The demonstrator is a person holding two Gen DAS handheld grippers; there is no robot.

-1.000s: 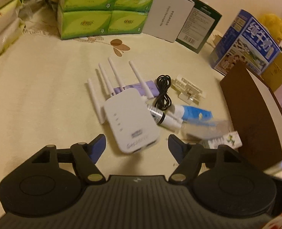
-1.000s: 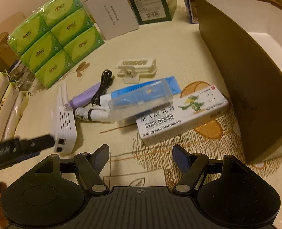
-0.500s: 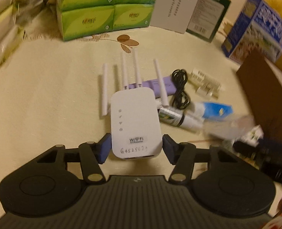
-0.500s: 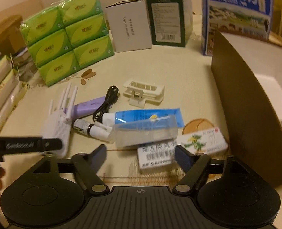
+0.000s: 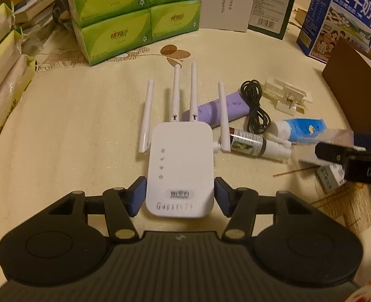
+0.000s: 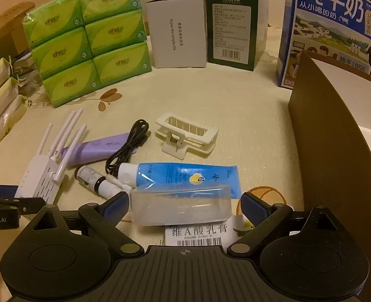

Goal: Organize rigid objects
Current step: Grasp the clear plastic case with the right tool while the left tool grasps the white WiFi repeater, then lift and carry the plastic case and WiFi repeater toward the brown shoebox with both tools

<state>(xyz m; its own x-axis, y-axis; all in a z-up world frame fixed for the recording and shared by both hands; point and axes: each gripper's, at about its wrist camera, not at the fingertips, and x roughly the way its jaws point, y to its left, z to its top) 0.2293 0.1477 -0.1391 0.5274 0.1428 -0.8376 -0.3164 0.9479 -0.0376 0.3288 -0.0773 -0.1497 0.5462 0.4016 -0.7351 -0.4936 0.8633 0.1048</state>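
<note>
A white WiFi repeater with several antennas lies on the cream tablecloth; it also shows in the right wrist view. My left gripper straddles its near end, blue pads at both sides, touching or nearly so. My right gripper is open around a clear plastic case that lies over a white medicine box. Beyond lie a blue tube, a spray bottle, a purple tube, a black cable and a white clip.
A brown open box stands at the right. Green tissue packs, a white box, a dark green box and a blue milk carton line the back. Bags sit at the left.
My left gripper moved forward and its jaws narrowed around the repeater's near end. My right gripper moved forward and down, so the clear case now sits between its fingers.
</note>
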